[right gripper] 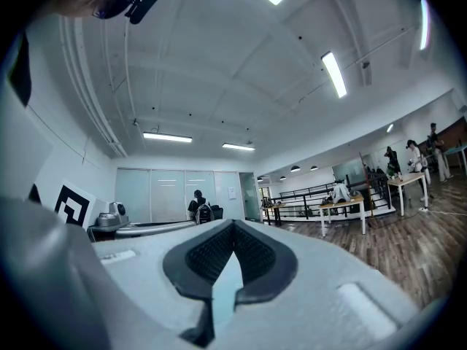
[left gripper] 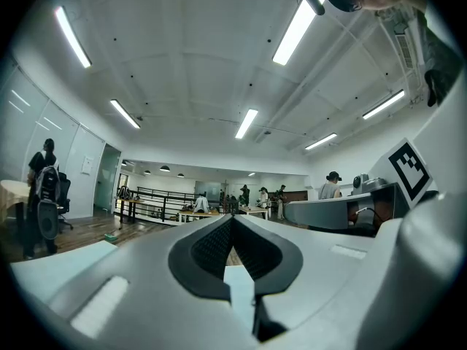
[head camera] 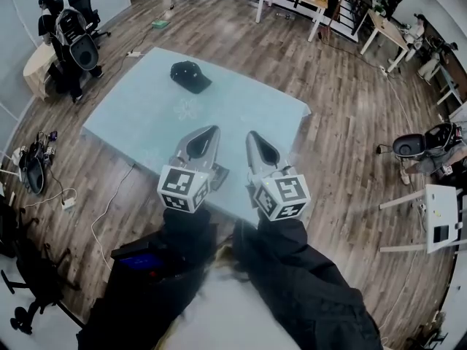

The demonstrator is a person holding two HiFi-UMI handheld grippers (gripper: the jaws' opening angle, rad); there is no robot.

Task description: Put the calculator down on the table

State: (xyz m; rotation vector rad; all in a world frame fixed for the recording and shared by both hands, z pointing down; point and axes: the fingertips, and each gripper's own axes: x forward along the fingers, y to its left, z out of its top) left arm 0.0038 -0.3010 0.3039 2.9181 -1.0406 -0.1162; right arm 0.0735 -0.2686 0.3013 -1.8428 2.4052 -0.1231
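Closed: left gripper [head camera: 211, 129], right gripper [head camera: 252, 134]; black cap [head camera: 190, 76] on table [head camera: 244, 109]

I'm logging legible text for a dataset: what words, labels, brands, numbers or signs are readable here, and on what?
No text is readable.
Left tool cube: square marker pattern, no letters.
Right tool cube: the same.
Black cap: any logo too small to read.
Table: faint pale motif, no words.

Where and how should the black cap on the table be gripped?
Likely the brim of the cap, which seems to face the near side: a thin flat lip suits a pinch. Come in from the person's side, low over the table; the rounded crown offers less to clamp.
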